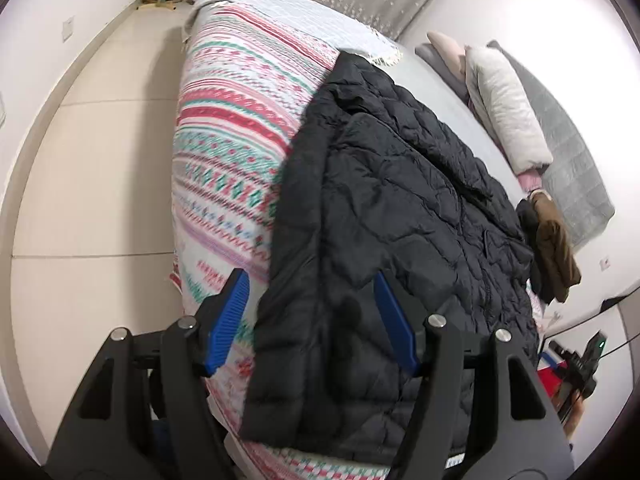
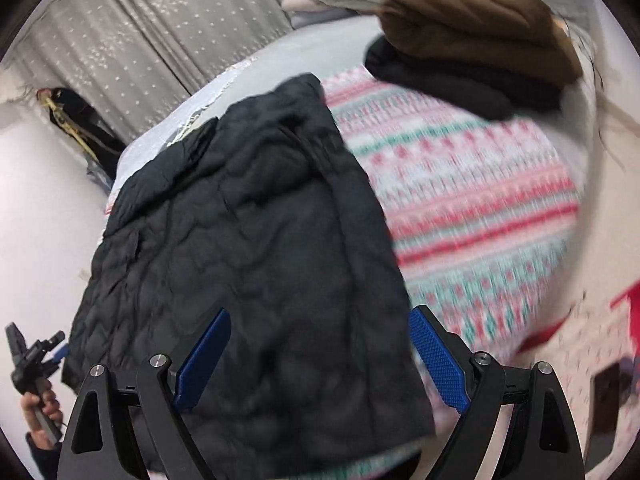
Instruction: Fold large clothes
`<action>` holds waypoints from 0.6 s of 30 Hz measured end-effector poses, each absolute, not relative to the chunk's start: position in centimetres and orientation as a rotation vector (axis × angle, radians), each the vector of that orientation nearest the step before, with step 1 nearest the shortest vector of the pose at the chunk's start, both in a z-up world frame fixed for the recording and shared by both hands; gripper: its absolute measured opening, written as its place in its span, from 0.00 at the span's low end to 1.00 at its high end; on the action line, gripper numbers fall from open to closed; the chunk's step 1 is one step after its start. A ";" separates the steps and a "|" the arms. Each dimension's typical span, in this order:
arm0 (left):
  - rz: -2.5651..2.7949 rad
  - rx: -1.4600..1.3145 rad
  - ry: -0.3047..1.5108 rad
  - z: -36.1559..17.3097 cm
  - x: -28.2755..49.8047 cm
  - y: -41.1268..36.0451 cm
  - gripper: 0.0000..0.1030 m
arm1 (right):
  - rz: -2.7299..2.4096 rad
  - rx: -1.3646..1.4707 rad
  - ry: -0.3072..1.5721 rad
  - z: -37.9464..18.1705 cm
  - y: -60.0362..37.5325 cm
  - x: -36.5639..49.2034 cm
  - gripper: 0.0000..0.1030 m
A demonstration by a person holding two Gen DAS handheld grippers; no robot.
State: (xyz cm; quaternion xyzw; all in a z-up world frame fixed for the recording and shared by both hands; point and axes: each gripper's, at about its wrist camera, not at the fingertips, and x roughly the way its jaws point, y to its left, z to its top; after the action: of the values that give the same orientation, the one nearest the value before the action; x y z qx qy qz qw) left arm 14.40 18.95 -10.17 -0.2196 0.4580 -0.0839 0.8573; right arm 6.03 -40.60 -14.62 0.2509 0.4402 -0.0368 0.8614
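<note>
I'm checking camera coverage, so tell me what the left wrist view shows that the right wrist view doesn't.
Only the left wrist view: the beige tiled floor beside the bed and a grey quilted headboard cushion.
Only the right wrist view: a hand gripping the other tool's handle, and a dark bag against the wall.
Both: the black quilted puffer jacket on the striped patterned blanket, and the folded brown garment.

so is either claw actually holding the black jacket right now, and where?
Nothing is held. The left claw and right claw both stand open above the black jacket, which lies on the patterned blanket; no pad presses the fabric.
</note>
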 end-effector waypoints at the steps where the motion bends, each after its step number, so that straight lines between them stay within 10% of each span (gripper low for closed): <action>1: -0.177 -0.467 0.957 -10.3 14.0 19.2 0.64 | -0.064 0.562 0.926 -15.0 -41.0 5.4 0.89; 11: -0.243 -0.602 1.008 -14.0 11.3 20.9 0.64 | -0.085 0.794 0.954 -18.8 -43.7 -0.4 0.87; 18: -0.308 -0.710 0.984 -14.5 10.3 20.7 0.64 | -0.049 0.838 0.974 -20.0 -42.6 0.8 0.33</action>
State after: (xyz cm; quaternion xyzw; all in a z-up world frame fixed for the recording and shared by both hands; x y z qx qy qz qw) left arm 10.29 20.67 -14.49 -0.3321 0.4606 -0.1443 0.8104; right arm 0.81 -42.61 -20.04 0.3906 0.4543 -0.0226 0.8003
